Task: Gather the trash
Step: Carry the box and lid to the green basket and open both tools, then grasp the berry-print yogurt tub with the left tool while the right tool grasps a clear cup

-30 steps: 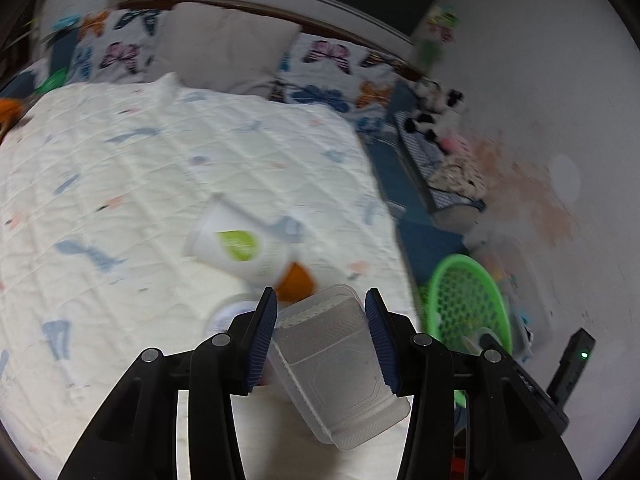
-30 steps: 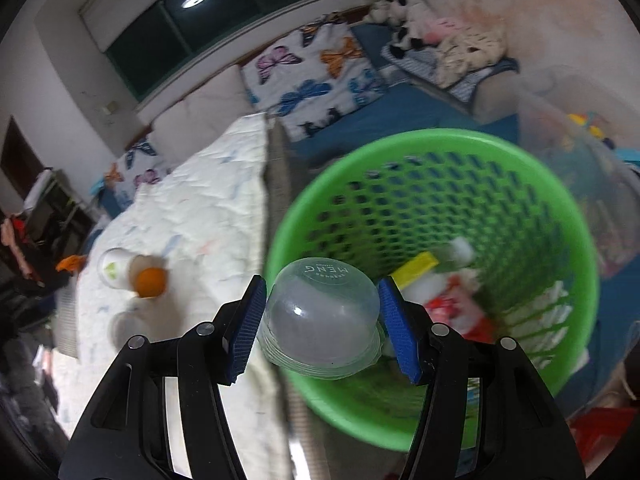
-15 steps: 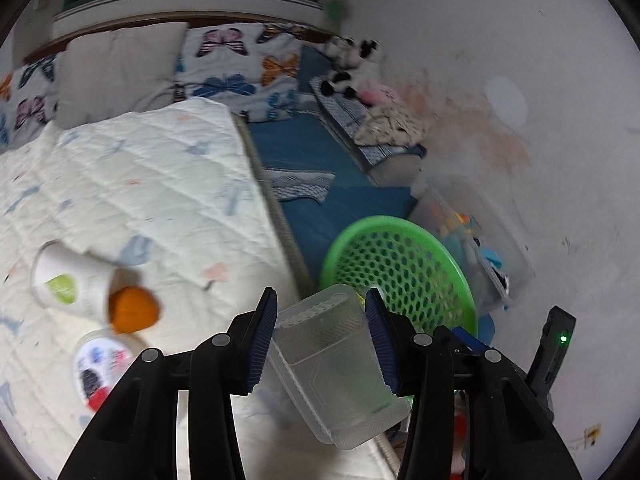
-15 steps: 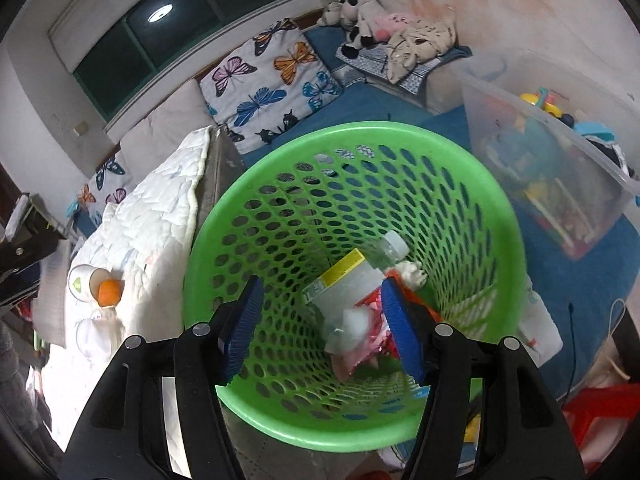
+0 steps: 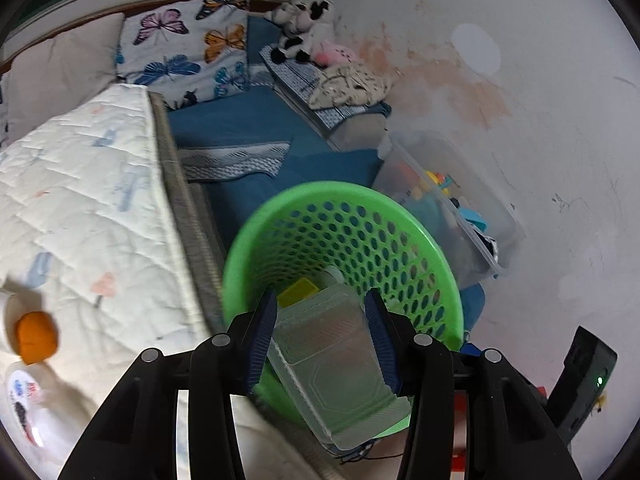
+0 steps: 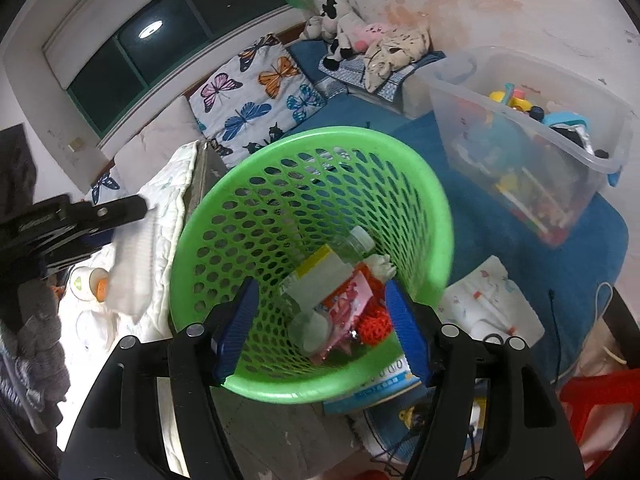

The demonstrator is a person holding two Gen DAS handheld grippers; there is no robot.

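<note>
My left gripper (image 5: 322, 336) is shut on a clear plastic container (image 5: 332, 364) and holds it over the near rim of the green perforated basket (image 5: 408, 216). My right gripper (image 6: 320, 320) is open and empty above the same basket (image 6: 224, 200), which holds a clear bottle (image 6: 356, 240), a yellow-edged carton (image 6: 316, 276), a clear dome lid (image 6: 310, 330) and red wrappers (image 6: 348, 300). A white cup with an orange ball (image 5: 34, 338) and a round lid (image 5: 24, 400) lie on the quilt. The left gripper (image 6: 76, 220) with its container shows at the left in the right wrist view.
The quilted bed (image 5: 80, 200) lies left of the basket. A clear storage bin of toys (image 6: 532, 136) stands to the right by the wall. Blue mats (image 5: 240, 128), butterfly pillows (image 6: 256, 92) and plush toys (image 6: 360, 40) are behind. A red stool (image 6: 600, 400) is at lower right.
The right gripper opened and the clear dome lid dropped into the basket. The left gripper carried the clear container from over the bed to over the basket rim.
</note>
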